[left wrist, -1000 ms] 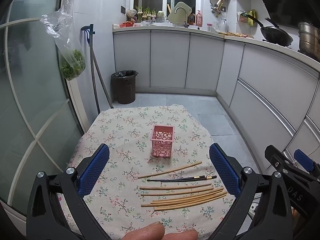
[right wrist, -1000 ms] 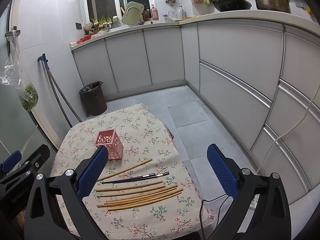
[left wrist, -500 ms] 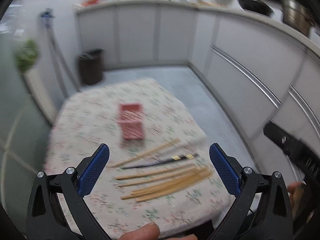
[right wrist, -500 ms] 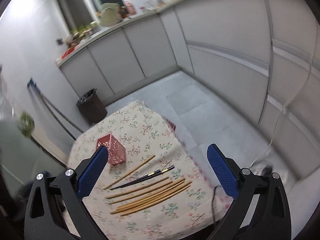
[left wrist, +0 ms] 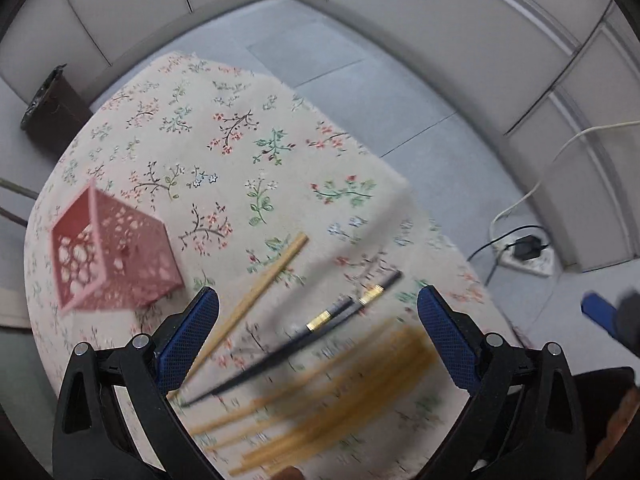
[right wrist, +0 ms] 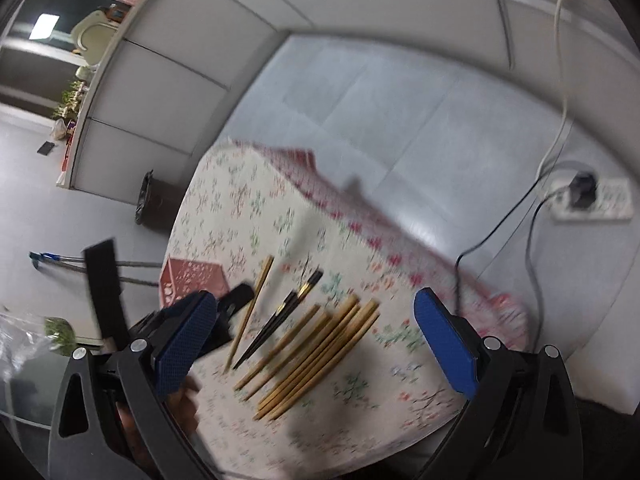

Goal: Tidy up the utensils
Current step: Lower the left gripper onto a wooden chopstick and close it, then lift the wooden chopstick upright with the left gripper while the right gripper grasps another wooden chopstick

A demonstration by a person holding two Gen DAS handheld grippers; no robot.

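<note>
Several bamboo chopsticks (left wrist: pixel 340 396) lie in a bundle on the floral tablecloth (left wrist: pixel 240 140), with one single bamboo chopstick (left wrist: pixel 256 296) apart and a black pair with gold bands (left wrist: pixel 320 328) between. A pink perforated holder (left wrist: pixel 108 256) stands at the left. My left gripper (left wrist: pixel 316 340) is open and empty, hovering over the chopsticks. My right gripper (right wrist: pixel 312 344) is open and empty above the same bundle (right wrist: pixel 320 356); the black pair (right wrist: pixel 284 320) and the holder (right wrist: pixel 192 280) show there too. The left gripper's body (right wrist: pixel 120 312) is at its left.
A dark bin (left wrist: pixel 48 104) stands on the floor beyond the table. A power strip with cables (left wrist: pixel 524 256) lies on the floor at the right, also in the right wrist view (right wrist: pixel 592 200). Grey cabinets (left wrist: pixel 480 20) ring the room.
Both grippers have tilted down and moved in over the table, so the chopsticks now lie between their fingers. Both stay open. The chopsticks and holder have not moved.
</note>
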